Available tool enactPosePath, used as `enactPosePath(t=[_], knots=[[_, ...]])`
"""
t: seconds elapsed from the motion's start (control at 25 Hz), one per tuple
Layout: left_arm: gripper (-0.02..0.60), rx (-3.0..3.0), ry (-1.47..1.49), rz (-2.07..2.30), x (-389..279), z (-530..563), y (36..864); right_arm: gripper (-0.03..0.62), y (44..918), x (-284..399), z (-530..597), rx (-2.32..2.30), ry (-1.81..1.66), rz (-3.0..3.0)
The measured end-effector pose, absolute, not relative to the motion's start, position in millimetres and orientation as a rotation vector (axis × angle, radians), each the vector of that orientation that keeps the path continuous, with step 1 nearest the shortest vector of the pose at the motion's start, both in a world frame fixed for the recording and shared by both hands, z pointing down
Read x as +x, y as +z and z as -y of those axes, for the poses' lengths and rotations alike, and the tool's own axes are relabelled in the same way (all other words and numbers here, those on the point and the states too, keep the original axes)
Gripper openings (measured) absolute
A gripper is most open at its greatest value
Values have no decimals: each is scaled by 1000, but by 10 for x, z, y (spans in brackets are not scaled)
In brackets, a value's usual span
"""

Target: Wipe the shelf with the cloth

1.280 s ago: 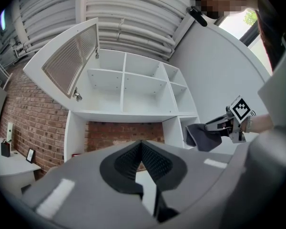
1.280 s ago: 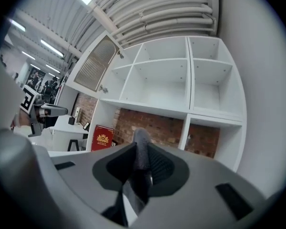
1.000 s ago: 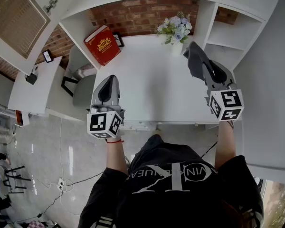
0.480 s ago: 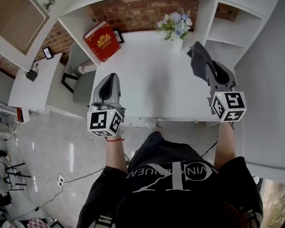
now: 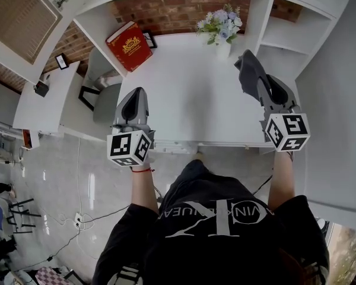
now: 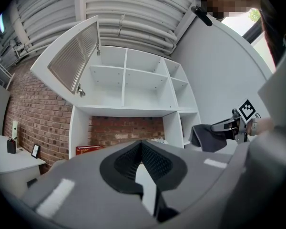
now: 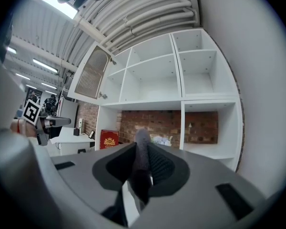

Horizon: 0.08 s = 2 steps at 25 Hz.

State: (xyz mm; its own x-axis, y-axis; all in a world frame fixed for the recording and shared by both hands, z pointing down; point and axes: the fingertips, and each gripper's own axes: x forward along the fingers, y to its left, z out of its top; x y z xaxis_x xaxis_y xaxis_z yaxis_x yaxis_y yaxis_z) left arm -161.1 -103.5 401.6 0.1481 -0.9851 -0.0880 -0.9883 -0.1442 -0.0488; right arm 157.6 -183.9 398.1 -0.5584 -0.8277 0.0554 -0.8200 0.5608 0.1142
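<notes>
A dark grey cloth (image 5: 247, 75) hangs from my right gripper (image 5: 256, 83), which is shut on it at the desk's right side, close to the white shelf unit (image 5: 285, 37). In the right gripper view the cloth (image 7: 141, 162) stands pinched between the jaws, with the shelf compartments (image 7: 200, 149) ahead. My left gripper (image 5: 134, 95) hovers over the desk's left front with its jaws shut on nothing. The left gripper view shows its closed jaws (image 6: 142, 144), the shelf unit (image 6: 148, 87) and the cloth (image 6: 207, 136) off to the right.
The white desk (image 5: 190, 100) holds a red book (image 5: 129, 45), a small picture frame (image 5: 149, 39) and a vase of flowers (image 5: 221, 28) along the brick back wall. A louvred cabinet door (image 5: 18, 16) stands open at upper left. A chair (image 5: 104, 103) stands left of the desk.
Both grippers stay almost where they were, and the cloth remains in the right one. Only the head view has drifted slightly.
</notes>
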Motion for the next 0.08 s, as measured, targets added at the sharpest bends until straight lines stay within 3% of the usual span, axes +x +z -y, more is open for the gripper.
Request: enactPosePath(t=[0.08], knots=[[11, -2311, 55, -1994, -1603, 1037, 4040, 77, 4014, 1591, 1835, 1421, -102, 2689]])
